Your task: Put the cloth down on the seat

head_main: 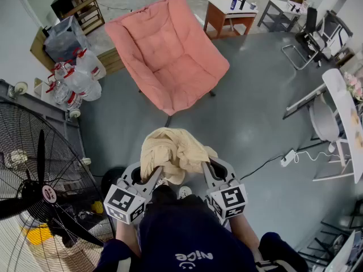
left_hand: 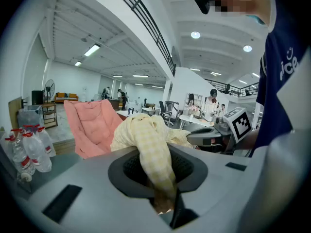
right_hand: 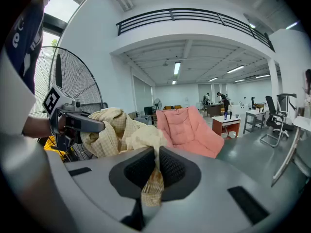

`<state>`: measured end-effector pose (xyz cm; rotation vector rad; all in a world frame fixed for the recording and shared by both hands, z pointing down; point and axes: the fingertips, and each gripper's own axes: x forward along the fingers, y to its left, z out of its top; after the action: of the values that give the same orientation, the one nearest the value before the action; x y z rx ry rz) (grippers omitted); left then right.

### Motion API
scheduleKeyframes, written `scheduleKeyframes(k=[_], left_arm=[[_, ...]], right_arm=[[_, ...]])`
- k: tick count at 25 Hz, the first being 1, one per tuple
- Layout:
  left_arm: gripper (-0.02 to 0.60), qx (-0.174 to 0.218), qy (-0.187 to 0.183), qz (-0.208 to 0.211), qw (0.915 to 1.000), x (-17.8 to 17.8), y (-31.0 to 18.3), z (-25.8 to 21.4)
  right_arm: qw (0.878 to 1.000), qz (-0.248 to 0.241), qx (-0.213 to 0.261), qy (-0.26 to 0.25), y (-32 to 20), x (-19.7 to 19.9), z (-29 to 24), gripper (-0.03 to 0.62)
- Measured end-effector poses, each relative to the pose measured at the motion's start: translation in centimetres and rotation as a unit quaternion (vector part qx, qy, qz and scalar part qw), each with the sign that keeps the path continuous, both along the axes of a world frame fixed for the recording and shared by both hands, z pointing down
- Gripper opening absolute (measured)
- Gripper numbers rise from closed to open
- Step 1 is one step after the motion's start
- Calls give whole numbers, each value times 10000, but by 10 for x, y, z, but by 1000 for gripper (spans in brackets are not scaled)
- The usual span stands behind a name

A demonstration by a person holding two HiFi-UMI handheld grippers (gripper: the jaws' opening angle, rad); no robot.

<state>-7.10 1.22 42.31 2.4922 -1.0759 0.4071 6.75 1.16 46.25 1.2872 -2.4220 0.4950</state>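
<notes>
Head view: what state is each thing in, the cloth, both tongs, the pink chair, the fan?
Cloth: bunched, held in the air between both tongs.
Left tongs: shut on the cloth.
Right tongs: shut on the cloth.
Pink chair: unfolded, seat empty.
Fan: blades sharp, seemingly not spinning.

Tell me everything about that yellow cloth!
The cloth is pale yellow with a faint check, soft and crumpled into a loose bundle. It hangs in the air between the left tool and the right tool, each pinching one bit of it. It isn't on the pink chair yet.
</notes>
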Motion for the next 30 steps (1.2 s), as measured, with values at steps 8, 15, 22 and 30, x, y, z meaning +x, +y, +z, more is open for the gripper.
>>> scheduleKeyframes(k=[8,15,22,30], left_arm=[[91,63,-15,152,9999,3,-15,6],[91,244,-14,590,9980,19,-38,8],[91,412,145,802,9958,39,-57,9],[91,615,210,1060,9922,52,-71,18]], right_arm=[[9989,247,67,-389,-24,-3,-3,58],[9972,509,157,-533,-39,6,-3,58],[9929,856,376,-731,-59,23,-10,58],[9932,951,495,-456,-71,29,2,58]])
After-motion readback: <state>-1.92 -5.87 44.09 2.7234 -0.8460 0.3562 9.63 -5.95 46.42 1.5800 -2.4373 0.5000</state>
